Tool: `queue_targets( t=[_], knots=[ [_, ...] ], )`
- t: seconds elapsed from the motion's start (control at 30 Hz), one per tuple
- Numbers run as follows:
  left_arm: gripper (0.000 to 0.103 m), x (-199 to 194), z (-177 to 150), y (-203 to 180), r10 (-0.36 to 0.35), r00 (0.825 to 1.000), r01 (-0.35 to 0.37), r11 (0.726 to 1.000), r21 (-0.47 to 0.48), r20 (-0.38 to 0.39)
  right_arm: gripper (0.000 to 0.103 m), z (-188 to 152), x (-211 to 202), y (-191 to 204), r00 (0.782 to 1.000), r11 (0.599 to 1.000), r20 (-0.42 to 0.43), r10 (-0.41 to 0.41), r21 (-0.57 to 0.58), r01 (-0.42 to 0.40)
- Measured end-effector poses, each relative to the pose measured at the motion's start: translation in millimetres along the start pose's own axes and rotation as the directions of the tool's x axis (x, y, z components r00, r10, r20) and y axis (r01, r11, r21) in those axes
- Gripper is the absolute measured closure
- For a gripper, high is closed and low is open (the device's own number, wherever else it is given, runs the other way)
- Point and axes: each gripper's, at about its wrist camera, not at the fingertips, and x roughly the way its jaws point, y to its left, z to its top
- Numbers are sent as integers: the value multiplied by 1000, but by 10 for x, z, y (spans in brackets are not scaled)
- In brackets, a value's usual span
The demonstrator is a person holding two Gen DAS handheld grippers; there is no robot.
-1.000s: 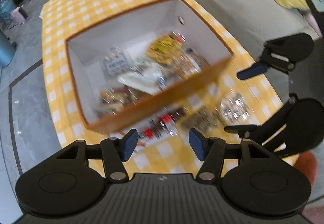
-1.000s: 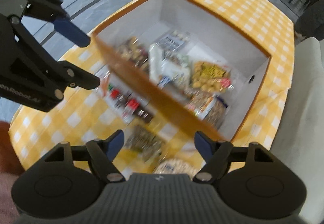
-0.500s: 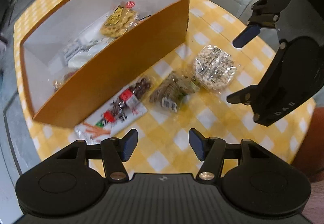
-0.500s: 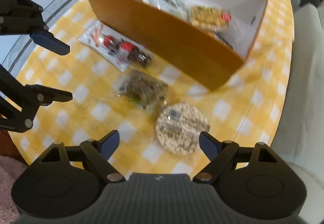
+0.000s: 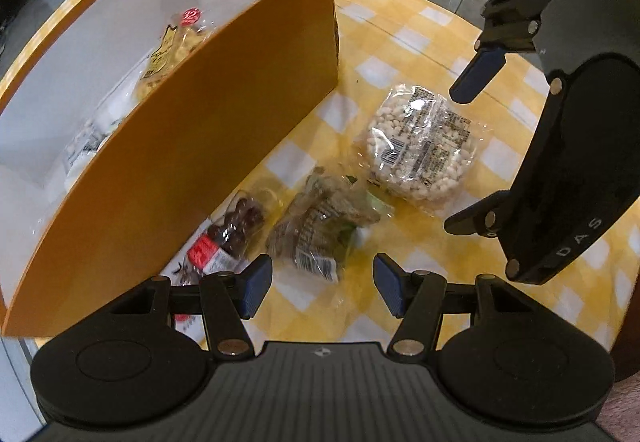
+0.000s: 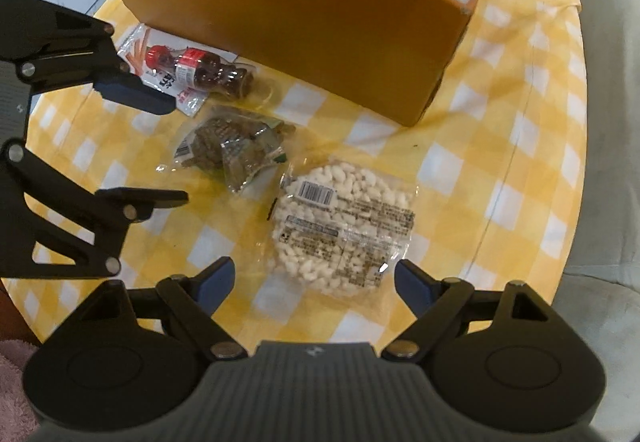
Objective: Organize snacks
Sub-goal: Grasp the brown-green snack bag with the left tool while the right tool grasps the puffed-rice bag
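Pickup step: right hand-held gripper (image 6: 314,284) jaws just widening, empty, over the puffed-rice cake pack (image 6: 344,230) near the tabletop (image 6: 500,178) edge. Next: lower, clamp, box it.

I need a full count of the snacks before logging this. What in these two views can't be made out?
- Box contents: left wrist view, near wall hides most; only the yellow bag shows clearly.
- Red-labelled snack pack: left wrist view, left gripper covers its end.
- Puffed rice cake label: right wrist view, print too small.
- Green-brown packet: contents unclear, crumpled wrapper.
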Motion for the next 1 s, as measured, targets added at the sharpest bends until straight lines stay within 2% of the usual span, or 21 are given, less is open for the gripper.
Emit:
queue_targets(
  t=[0.33,0.6,0.8,0.9,1.0],
  knots=[
    [34,225,49,41,10,1000,-9,999,46,-19,13,45,173,-112,1000,1000,-11,17,13,-17],
    [33,253,113,11,6,1000,-8,994,109,20,12,72,211,-96,1000,1000,-13,20,-12,-21],
    [35,260,104,85,-25,1000,24,998,50,16,14,34,201,-116,999,999,-1,32,-1,-32],
    [40,256,83,113,-41,999,41,999,12,16,21,20,191,-141,1000,1000,-2,27,11,-27],
    [43,251,84,104,-40,999,40,999,-2,11,22,15,170,-171,999,999,-12,35,24,-35]
  ],
)
